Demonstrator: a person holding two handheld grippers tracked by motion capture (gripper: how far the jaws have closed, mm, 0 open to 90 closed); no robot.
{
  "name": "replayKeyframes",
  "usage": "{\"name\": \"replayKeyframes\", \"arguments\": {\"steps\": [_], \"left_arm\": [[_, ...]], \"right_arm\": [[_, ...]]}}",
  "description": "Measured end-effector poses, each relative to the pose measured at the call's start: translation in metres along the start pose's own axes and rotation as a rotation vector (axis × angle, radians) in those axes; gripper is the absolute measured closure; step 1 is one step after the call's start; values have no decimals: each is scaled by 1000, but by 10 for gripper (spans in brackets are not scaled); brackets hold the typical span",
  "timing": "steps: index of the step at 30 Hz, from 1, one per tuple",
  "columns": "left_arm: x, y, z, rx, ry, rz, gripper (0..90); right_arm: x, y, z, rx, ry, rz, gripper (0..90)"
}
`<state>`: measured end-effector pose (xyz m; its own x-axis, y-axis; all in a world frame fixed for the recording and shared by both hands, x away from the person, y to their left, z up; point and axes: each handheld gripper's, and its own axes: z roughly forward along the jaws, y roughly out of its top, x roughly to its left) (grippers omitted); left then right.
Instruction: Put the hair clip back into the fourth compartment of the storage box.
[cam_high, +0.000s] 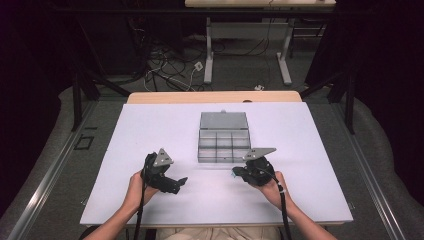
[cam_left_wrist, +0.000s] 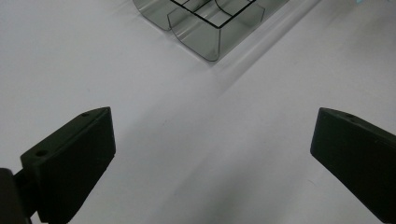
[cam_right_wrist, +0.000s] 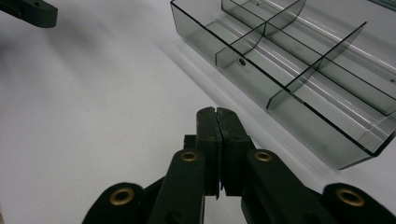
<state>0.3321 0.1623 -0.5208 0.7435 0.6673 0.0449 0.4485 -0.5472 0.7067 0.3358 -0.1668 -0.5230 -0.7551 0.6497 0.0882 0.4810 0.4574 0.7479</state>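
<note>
A clear grey compartment box (cam_high: 223, 143) with its lid folded back lies open at the middle of the white table (cam_high: 150, 130). Its compartments look empty. My left gripper (cam_high: 181, 183) is held near the table's front, left of the box, jaws wide apart with nothing between them (cam_left_wrist: 212, 149); a corner of the box (cam_left_wrist: 210, 28) shows ahead. My right gripper (cam_high: 236, 172) is held just in front of the box's right corner, its jaws pressed together on nothing (cam_right_wrist: 216, 112). The box (cam_right_wrist: 299, 70) lies right beside them.
A wooden table edge (cam_high: 215, 96) runs behind the white surface. Farther back stand desk legs (cam_high: 209, 55) and loose cables (cam_high: 165, 65) on the floor. The other gripper's jaw (cam_right_wrist: 30, 11) shows at the top left of the right gripper view.
</note>
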Motion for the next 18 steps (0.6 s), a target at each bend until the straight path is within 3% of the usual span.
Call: {"name": "replayKeyframes", "arguments": {"steps": [18], "left_arm": [[0,1,2,-1,-6,2,0]], "right_arm": [[-7,0,-5,-36,-41,17,890]]}}
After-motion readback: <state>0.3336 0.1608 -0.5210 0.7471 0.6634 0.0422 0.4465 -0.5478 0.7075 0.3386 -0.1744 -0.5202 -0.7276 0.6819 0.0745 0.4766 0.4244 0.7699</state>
